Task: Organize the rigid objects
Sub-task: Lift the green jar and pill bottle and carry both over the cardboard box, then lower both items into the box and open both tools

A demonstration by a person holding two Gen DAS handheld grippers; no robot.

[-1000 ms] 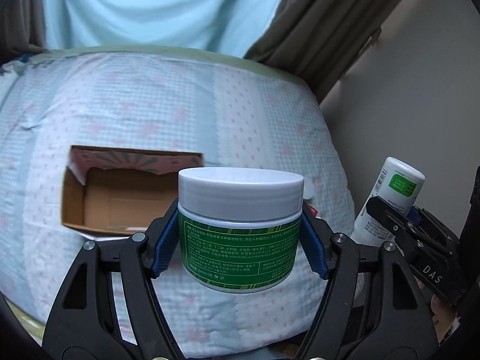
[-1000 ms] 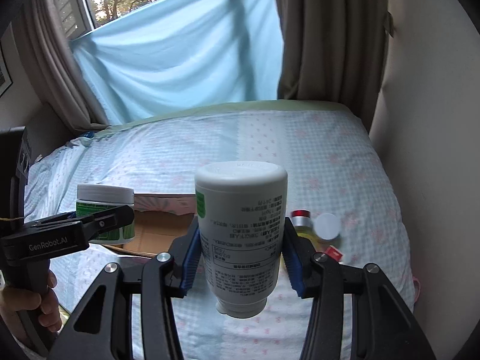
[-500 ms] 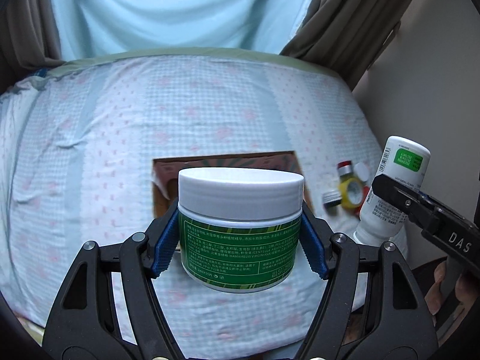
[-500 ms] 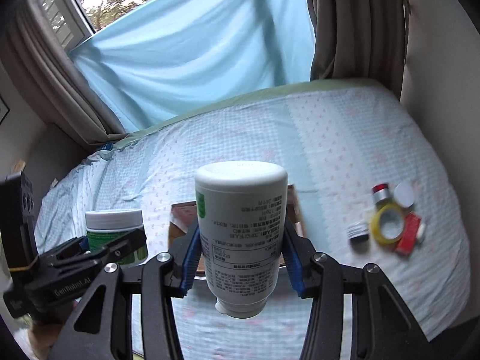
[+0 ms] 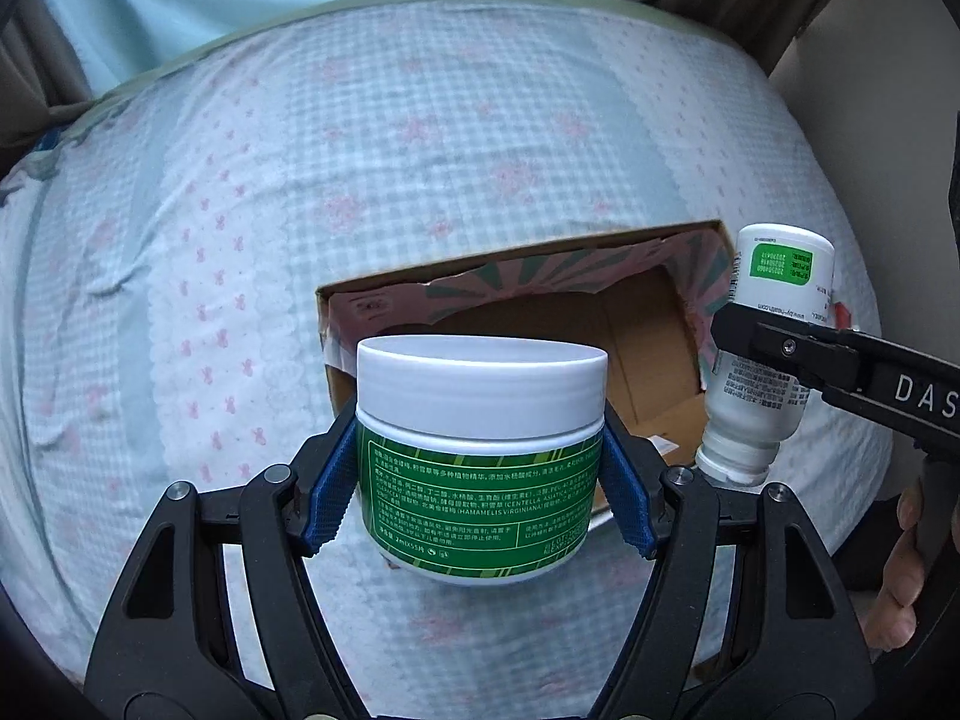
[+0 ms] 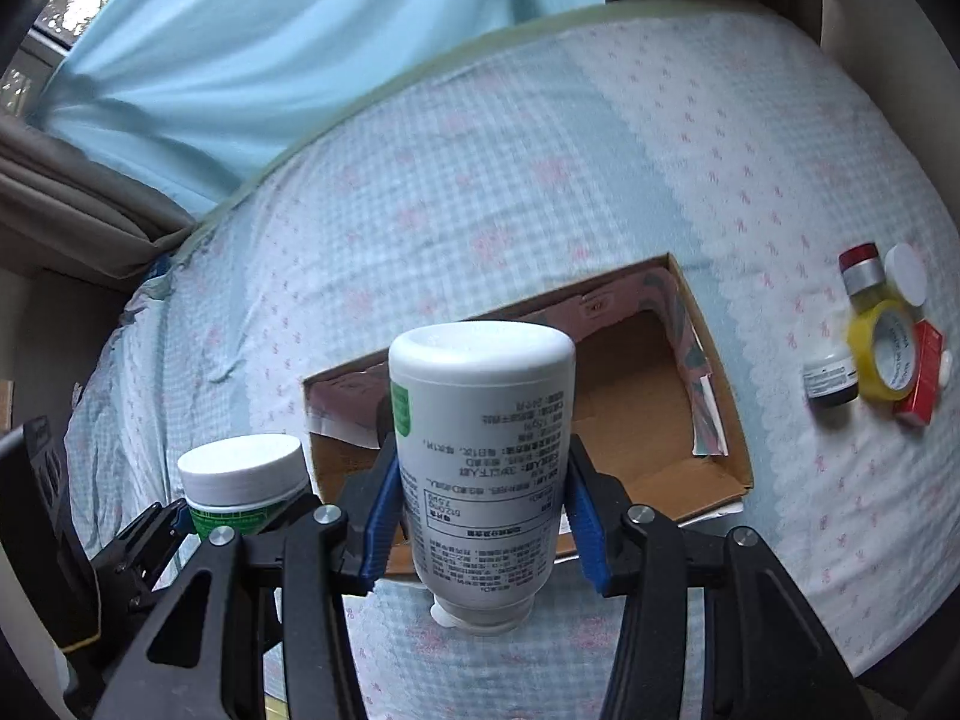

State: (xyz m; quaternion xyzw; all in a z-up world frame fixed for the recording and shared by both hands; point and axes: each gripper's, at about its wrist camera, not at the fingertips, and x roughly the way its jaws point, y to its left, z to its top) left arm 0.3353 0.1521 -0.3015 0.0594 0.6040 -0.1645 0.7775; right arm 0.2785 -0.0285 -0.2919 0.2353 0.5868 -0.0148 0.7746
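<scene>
My left gripper (image 5: 480,492) is shut on a green jar with a white lid (image 5: 480,450), held upright above the near edge of an open cardboard box (image 5: 648,354). My right gripper (image 6: 483,498) is shut on a white bottle (image 6: 486,456), held upside down with its cap pointing down, also above the box's (image 6: 654,420) near edge. The jar shows in the right wrist view (image 6: 243,486) to the left of the bottle. The bottle shows in the left wrist view (image 5: 774,348) at the right. The box looks empty inside.
The box lies on a bed with a light blue checked sheet (image 6: 540,180). To the right of the box lie a yellow tape roll (image 6: 888,354), a red box (image 6: 921,384), a small dark jar (image 6: 831,381), a red-capped container (image 6: 861,267) and a white lid (image 6: 909,273). Curtains hang behind.
Both grippers have moved forward and tilted down over the bed, so the box now sits right beyond the jar and bottle. Both keep their hold.
</scene>
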